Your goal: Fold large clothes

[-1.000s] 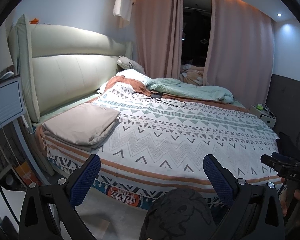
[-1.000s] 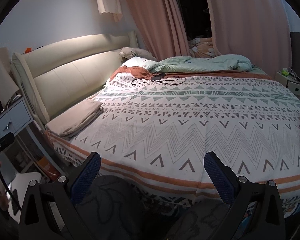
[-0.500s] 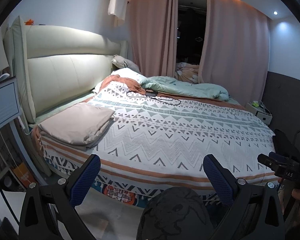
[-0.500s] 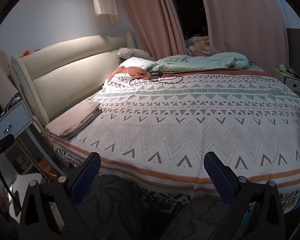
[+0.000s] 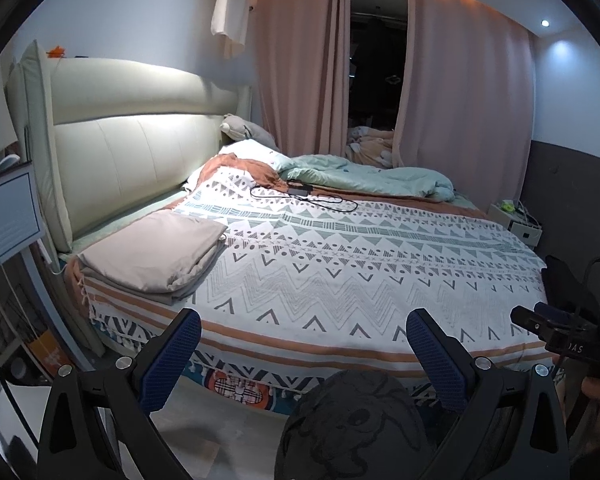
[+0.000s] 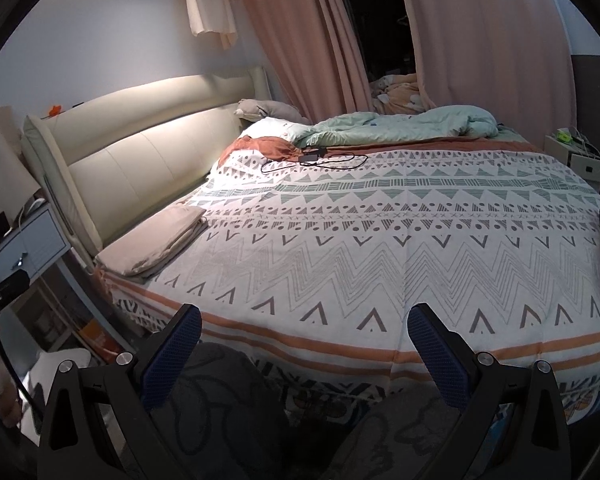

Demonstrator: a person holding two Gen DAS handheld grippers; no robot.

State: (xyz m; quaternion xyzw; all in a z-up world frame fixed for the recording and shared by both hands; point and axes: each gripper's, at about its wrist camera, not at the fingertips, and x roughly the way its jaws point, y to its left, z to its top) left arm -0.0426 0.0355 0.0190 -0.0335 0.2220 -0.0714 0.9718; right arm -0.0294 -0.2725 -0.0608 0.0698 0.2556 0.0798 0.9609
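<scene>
Bedroom: bed (image 5: 340, 248) w/ padded headboard (image 5: 132, 152), pink curtains (image 5: 300, 64), dim light.

The left hand-held gripper (image 5: 302, 350) has matte black, angular finger arms studded with round silver screws, and each arm ends in a dark blue pad (image 5: 172, 360) with a fine mesh texture. The right hand-held gripper (image 6: 304, 350) is built alike; at the right edge of the left wrist view its black body (image 5: 568, 334) shows faint white lettering, a thin black cable and a bit of skin beneath. Dark grey trousers (image 5: 352, 428) with a faint cartoon print fill the bottom centre.
</scene>
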